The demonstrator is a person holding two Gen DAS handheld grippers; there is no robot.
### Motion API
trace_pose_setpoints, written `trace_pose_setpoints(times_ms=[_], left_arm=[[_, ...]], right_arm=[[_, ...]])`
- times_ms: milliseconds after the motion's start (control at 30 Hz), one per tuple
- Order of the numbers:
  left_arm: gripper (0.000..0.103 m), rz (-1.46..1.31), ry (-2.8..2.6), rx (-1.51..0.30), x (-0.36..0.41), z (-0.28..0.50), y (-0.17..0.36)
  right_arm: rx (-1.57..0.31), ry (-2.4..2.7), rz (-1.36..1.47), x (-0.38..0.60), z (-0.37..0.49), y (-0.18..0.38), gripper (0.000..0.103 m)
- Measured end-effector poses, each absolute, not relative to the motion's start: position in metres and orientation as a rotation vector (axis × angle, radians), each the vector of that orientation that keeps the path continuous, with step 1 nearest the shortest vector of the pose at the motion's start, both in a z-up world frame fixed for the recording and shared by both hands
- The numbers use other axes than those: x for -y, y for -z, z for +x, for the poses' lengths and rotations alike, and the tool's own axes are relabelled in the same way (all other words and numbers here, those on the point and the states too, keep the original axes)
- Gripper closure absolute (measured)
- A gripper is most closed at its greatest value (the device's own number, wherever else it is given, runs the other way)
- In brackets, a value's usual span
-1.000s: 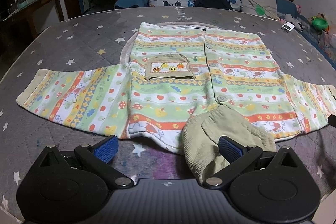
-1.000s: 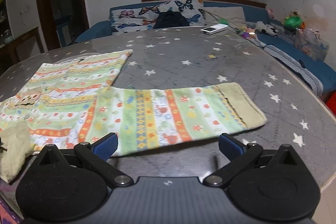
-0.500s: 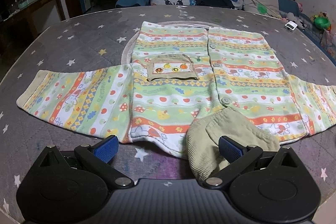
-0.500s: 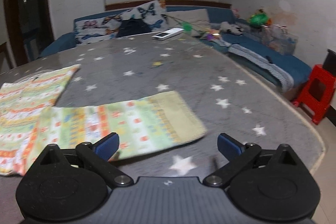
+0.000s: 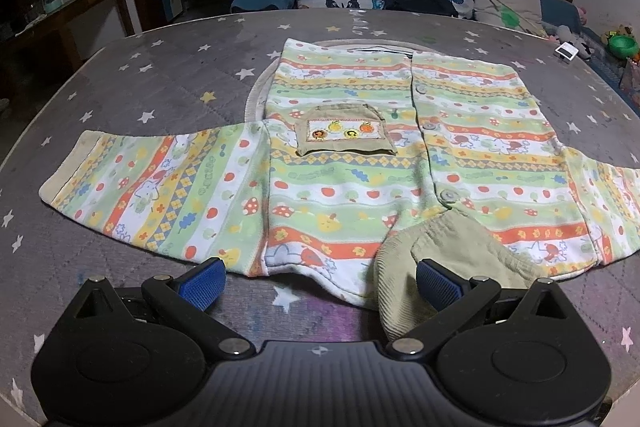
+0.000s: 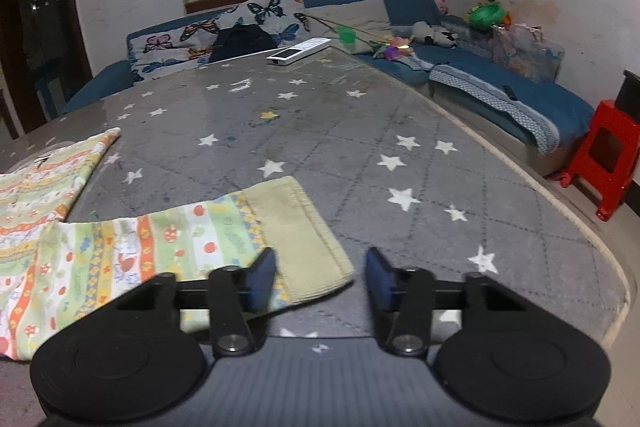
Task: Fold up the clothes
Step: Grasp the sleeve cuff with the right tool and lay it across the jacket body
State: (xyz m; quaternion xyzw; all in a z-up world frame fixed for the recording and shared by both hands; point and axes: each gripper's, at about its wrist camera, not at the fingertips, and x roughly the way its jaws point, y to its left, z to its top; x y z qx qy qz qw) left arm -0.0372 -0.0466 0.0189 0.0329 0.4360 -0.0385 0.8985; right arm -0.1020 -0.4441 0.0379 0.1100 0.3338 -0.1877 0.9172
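Jacket [image 5: 360,179] flat on desk [image 5: 160,83], sleeves out; right gripper [image 6: 320,279], half closed since a second ago, empty, now astride right cuff [image 6: 304,239], likely pinch for sleeve fold; left gripper [image 5: 316,283] wide, empty, near collar [image 5: 440,259].

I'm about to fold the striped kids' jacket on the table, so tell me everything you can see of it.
The jacket lies flat, front up, on the star-patterned table cover, both sleeves spread sideways. It looks like soft knit, with green, orange, yellow and white bands of fruit and mushrooms. Buttons run down the middle, a khaki chest pocket carries fruit patches, and a ribbed khaki hood lies crumpled at the near edge. The right claw, open, straddles one sleeve cuff.
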Motion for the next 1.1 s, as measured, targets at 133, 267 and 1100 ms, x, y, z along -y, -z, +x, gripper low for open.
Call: trace_pose_setpoints(times_ms=[133,267,1100], left_arm=[[0.0,0.076,0.087,-0.9,0.048,-0.038,-0.019],[0.0,0.079,0.09,-0.893,0.047,-0.039,-0.02],[0.0,0.011,0.11,-0.884,0.027,-0.044,-0.017]], right_arm=[[-0.651,0.302,0.271,0.43,-0.1,-0.055,0.095],[-0.614,0.219,0.314,0.415,-0.098,-0.072,0.096],[-0.564,-0.332,0.395,0.258,-0.024,-0.139,0.096]])
